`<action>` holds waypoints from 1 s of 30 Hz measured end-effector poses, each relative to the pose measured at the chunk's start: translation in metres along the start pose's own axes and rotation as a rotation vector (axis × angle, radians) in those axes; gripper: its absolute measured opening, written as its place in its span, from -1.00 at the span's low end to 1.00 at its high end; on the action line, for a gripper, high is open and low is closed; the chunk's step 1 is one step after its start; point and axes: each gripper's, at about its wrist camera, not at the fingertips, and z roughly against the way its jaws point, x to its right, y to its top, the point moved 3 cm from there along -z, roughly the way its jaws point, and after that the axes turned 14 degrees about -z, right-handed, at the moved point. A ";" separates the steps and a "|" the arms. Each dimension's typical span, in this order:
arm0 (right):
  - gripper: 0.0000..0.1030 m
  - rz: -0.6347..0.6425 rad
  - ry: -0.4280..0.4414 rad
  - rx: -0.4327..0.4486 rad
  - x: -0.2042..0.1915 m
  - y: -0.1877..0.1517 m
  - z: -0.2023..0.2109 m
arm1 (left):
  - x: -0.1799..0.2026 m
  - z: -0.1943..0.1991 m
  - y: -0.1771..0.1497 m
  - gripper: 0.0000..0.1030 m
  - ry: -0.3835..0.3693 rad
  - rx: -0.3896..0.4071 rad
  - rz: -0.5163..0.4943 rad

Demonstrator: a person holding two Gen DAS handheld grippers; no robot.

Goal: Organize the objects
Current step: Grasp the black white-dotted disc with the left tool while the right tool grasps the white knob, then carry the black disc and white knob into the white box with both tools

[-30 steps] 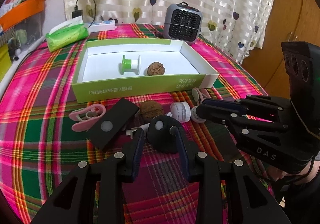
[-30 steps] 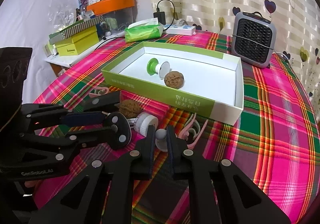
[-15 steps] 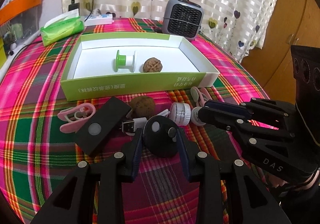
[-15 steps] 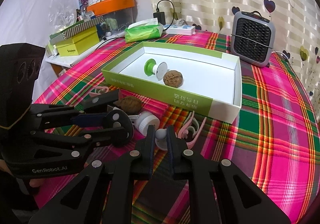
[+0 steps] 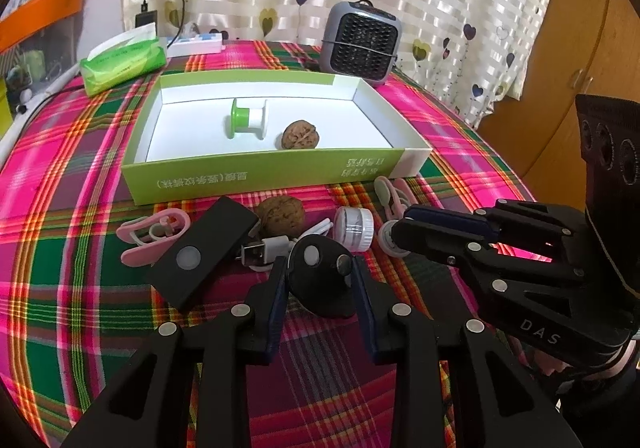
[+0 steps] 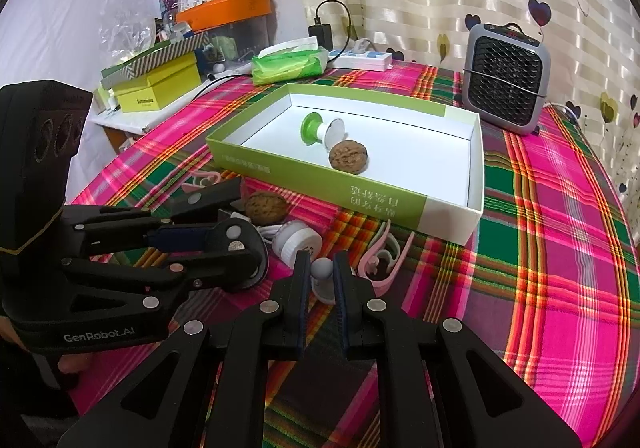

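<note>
Left wrist: left tool (image 5: 320,276) clamps a black round piece (image 5: 320,280) on the tabletop (image 5: 60,288). Green box (image 5: 260,177) holds a spool (image 5: 246,123) and walnut (image 5: 300,134); second walnut (image 5: 280,213), pink clips (image 5: 152,234), cable and white cap (image 5: 354,228) remain outside.

Right wrist: right tool (image 6: 322,276) grips a small white knob (image 6: 322,272); its base is hidden.

Bright, even indoor light with soft shadows; sharp focus, strong fisheye bending and dark vignetted corners.
</note>
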 end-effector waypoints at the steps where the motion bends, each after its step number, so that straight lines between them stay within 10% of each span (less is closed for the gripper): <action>1: -0.76 0.001 0.000 0.001 0.000 0.000 0.000 | 0.000 0.002 0.000 -0.44 0.000 0.003 -0.001; 30: -0.76 0.018 0.017 0.064 -0.011 0.015 0.015 | -0.005 0.019 0.020 -0.44 0.047 0.067 -0.019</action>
